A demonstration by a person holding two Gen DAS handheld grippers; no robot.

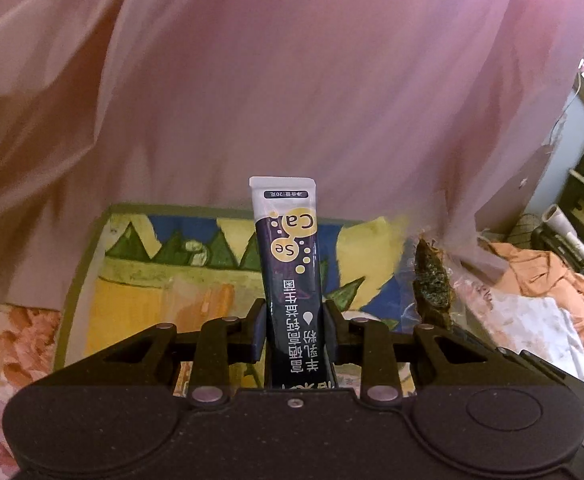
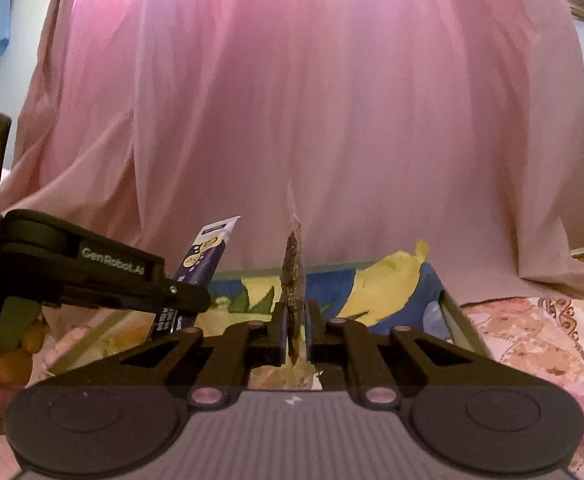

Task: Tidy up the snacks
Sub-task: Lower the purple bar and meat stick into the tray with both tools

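Pink drapery hangs behind a colourful box, above which the left gripper has its jaws closed on a sachet and the right gripper pinches a seaweed pack; neither seems stowed yet.

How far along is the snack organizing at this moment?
Nothing looks put away yet. In hand: the left gripper is shut on a dark stick sachet marked Ca and Se, and the right gripper is shut on a clear-wrapped seaweed snack, both held upright above the colorful printed tray. Left: setting both down. Whether other snacks wait elsewhere cannot be seen.
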